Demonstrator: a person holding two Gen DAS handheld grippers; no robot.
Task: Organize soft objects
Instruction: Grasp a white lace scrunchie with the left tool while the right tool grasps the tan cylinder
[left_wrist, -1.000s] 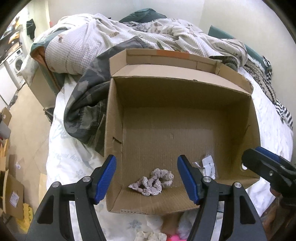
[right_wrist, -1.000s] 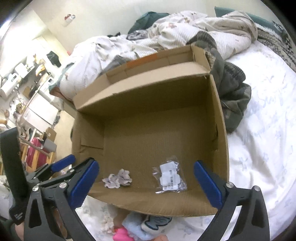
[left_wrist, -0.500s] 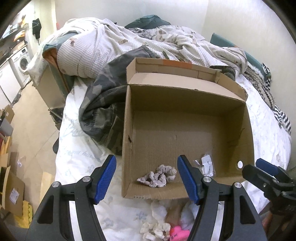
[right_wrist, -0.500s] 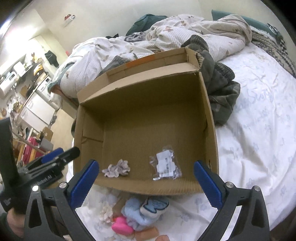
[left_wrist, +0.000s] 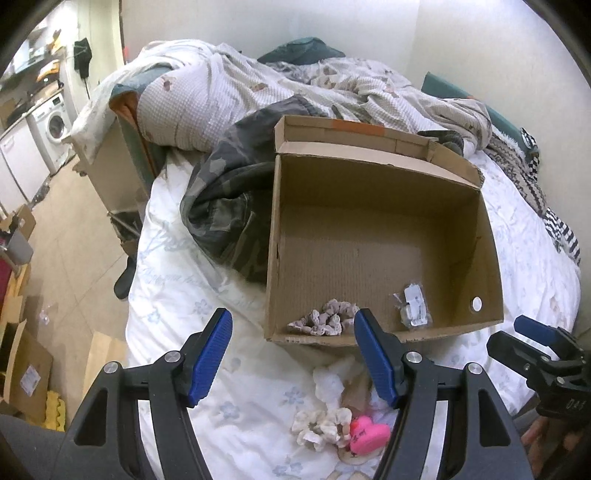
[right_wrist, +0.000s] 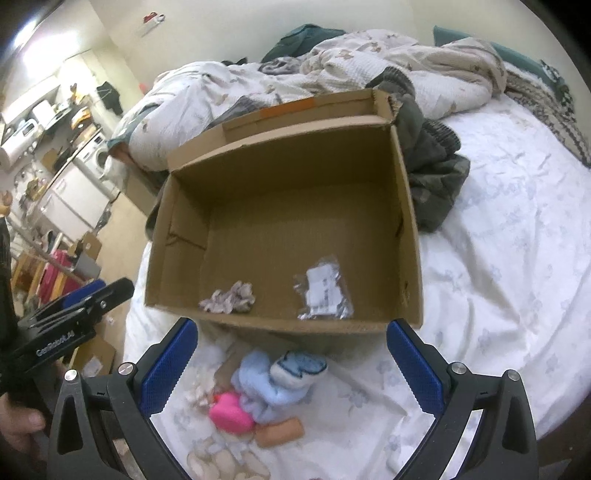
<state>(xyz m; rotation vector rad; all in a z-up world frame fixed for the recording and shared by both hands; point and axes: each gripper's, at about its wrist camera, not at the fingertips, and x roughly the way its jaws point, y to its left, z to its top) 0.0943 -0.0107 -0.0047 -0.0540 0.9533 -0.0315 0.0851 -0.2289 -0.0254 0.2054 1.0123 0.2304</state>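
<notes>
A cardboard box (right_wrist: 402, 229) sits open on the bed (right_wrist: 498, 258), its mouth tipped toward the person, likely so soft things can be dropped in from the near side. Two are already inside near the front wall: a pale scrunchie (left_wrist: 325, 318) and a small clear packet (right_wrist: 325, 293). The rest wait in a loose pile on the sheet just in front of the box: a pink heart-shaped toy (left_wrist: 369, 437), a white scrunchie (left_wrist: 319, 428), a light blue sock (right_wrist: 280, 380) and a peach-coloured piece (right_wrist: 282, 430). The left gripper (left_wrist: 293, 360) and the right gripper (right_wrist: 291, 367) both stand with jaws apart and nothing between them, hovering over the sheet, probably ready for the next pick. Compared with a second ago, both cameras have drawn back from the box: it sits farther up each view, and the pile, then barely showing at the bottom edge, is now mostly in sight.
</notes>
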